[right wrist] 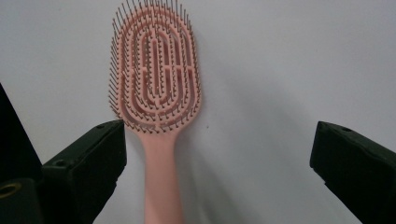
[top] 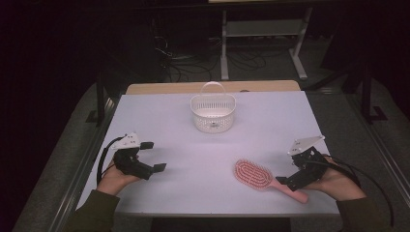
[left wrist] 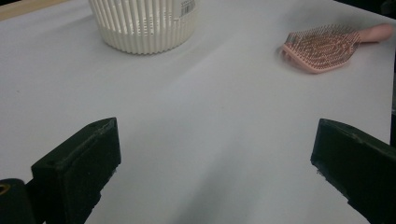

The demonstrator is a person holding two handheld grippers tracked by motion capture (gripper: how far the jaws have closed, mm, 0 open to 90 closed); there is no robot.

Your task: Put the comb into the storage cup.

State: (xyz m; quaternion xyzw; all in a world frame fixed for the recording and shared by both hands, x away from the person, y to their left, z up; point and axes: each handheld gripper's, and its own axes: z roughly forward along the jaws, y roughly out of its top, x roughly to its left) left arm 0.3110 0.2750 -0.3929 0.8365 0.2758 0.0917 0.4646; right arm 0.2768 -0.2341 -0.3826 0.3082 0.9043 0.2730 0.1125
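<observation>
pink oval bristled brush [right wrist: 156, 102] between wide-spread right gripper [right wrist: 217, 154] fingers, ungripped; left gripper [left wrist: 215, 158] gaping, empty.

Pink plastic paddle hairbrush [top: 255, 175], bristles up, lying flat on white table, handle toward near right edge, vented oval head

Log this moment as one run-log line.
right hand-held gripper: open, over pink hairbrush handle, no grip | left hand-held gripper: open, idle | white basket: far side, upright
</observation>
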